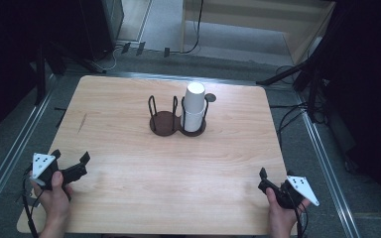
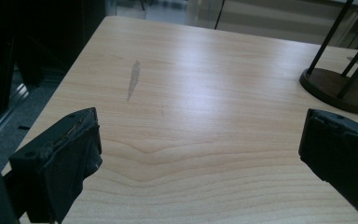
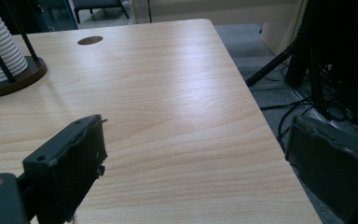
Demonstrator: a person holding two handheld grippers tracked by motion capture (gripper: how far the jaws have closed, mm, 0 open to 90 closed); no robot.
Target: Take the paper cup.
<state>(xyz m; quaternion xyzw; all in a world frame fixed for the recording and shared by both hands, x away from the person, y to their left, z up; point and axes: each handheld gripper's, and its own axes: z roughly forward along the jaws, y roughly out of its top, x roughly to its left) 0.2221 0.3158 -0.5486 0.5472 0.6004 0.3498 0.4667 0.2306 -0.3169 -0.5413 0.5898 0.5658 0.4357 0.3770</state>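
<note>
while both my grippers wait at the desk's near corners, left gripper [image 1: 72, 167] and right gripper [image 1: 270, 184] jaws wide and empty, the cup stack [image 1: 194, 107] sits untouched in its holder [image 1: 164, 123] mid-desk, toward the far edge; everything's left.

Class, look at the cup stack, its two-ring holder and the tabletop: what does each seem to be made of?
Cup stack: likely paper or thin plastic; matte white, with fine stacked rims.
Holder: dark round bases, perhaps wood or coated metal, with thin black rods that look like metal wire.
Tabletop: pale wood or wood-look laminate; grain lines and a soft sheen.
</note>
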